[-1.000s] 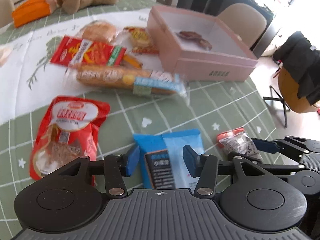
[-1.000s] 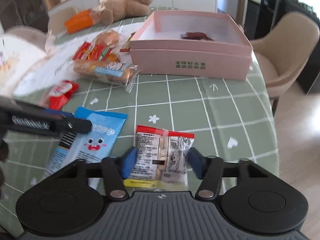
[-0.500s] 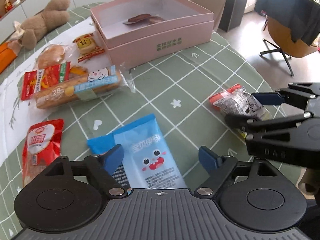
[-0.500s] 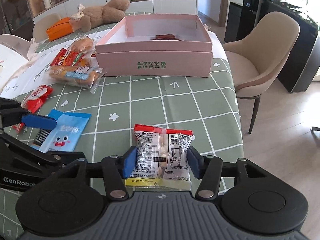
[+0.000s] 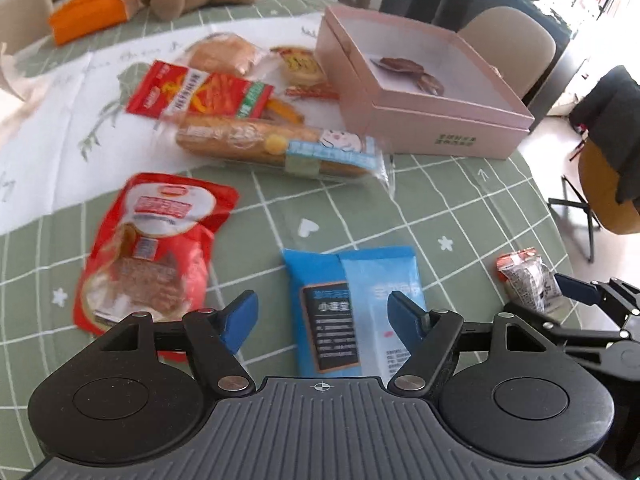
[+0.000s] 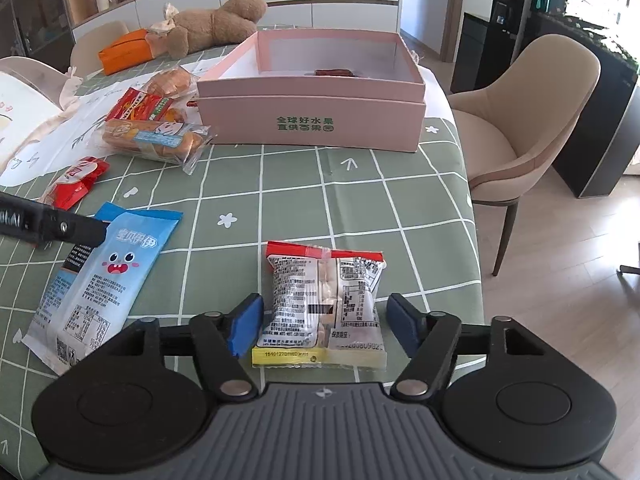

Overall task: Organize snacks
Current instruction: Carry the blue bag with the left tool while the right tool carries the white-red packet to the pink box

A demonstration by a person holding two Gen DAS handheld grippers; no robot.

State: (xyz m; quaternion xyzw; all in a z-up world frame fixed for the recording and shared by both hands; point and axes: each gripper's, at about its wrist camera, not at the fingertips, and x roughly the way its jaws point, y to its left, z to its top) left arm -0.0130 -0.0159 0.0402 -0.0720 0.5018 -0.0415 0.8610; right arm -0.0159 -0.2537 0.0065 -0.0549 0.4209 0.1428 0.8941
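A blue snack bag (image 5: 352,304) lies flat on the green checked tablecloth, between the open jaws of my left gripper (image 5: 326,318); it also shows in the right wrist view (image 6: 100,276). A clear snack pack with a red top (image 6: 324,300) lies between the open jaws of my right gripper (image 6: 326,324), not pinched; it shows at the far right of the left wrist view (image 5: 528,278). The open pink box (image 6: 316,92) stands further back with a dark snack inside (image 5: 408,70).
A red pouch (image 5: 152,248), a long bread pack (image 5: 276,146), a red-orange packet (image 5: 200,94) and buns lie to the left. A teddy bear (image 6: 216,24) and orange pouch (image 6: 124,50) lie at the back. A beige chair (image 6: 532,120) stands beyond the table's right edge.
My left gripper has swung left again, with the blue bag still between its jaws. My right gripper's jaws have spread wider around the clear pack.
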